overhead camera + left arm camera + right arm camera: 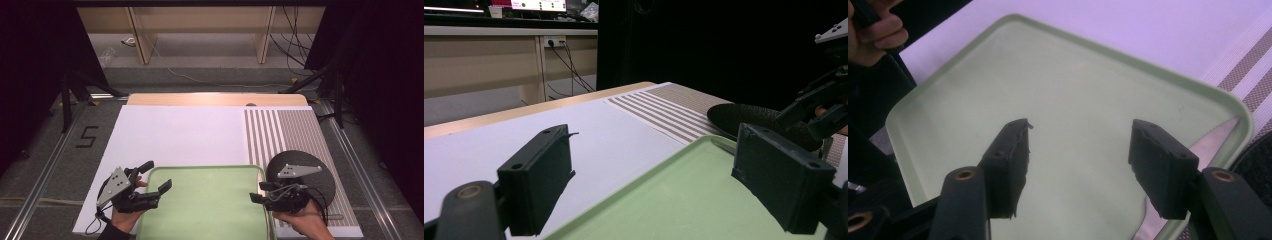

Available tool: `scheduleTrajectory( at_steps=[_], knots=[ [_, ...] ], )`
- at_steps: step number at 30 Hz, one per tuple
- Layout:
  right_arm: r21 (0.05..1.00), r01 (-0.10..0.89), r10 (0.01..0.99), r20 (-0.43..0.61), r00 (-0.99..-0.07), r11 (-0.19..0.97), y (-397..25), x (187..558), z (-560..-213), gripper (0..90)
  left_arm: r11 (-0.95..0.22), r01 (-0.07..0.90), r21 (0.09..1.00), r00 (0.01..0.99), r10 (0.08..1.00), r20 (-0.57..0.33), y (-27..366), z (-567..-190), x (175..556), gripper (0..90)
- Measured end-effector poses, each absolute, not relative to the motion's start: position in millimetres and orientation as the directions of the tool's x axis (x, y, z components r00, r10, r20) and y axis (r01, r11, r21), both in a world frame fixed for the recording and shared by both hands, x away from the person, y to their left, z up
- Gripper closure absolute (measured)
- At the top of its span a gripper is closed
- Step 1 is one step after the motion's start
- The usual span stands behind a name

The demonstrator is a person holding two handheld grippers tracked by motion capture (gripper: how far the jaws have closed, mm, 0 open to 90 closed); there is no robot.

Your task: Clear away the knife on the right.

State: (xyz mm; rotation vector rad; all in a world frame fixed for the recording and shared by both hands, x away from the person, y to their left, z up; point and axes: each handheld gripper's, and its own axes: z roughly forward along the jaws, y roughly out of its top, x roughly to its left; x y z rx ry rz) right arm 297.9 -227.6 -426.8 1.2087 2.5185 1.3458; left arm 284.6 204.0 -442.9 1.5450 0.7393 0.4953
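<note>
Tray: one pale green rectangular plastic tray [210, 200] with rounded corners and a low raised rim; smooth matt inside; nothing lies in it; it sits at the near middle of the table, between the two grippers
Plate: one black round plate [320, 170], matt and flat, just right of the tray; it rests on the striped mat
Blade: a thin grey metal blade [1215, 137], likely a knife, lies between the tray's right rim and the black plate; most of it is hidden
Mat: one rectangular mat with brown and white stripes [285, 132], on the table's right part
Table cover: one plain white smooth sheet [180, 135]; a pale wood edge shows at the far side
Left gripper [156, 176]: black, blocky jaws spread wide, holding nothing; one jaw over the tray's left rim, the other over the white sheet
Right gripper [258, 191]: black jaws spread apart, holding nothing; poised above the tray's right part
Count: two grippers, one tray, one plate, one mat
</note>
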Motion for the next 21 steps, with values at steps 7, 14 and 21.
scheduleTrajectory(
  at_steps=[7,14,21],
  knots=[
    [0.749,0.604,0.659,0.312,-0.685,0.273,-236.5,297.2,-423.4,36.6,-0.006,0.168,0.986,0.697,0.708,-0.114,203.2,-443.5,285.1,15.1],
    [0.762,0.605,0.678,0.320,-0.662,0.231,-250.0,294.1,-422.8,32.3,-0.003,0.167,0.986,0.698,0.707,-0.116,203.2,-443.3,284.9,15.0],
    [0.769,0.607,0.695,0.326,-0.641,0.200,-259.2,291.3,-421.7,25.7,-0.003,0.167,0.986,0.698,0.707,-0.116,203.3,-443.3,284.5,15.0]
  ],
)
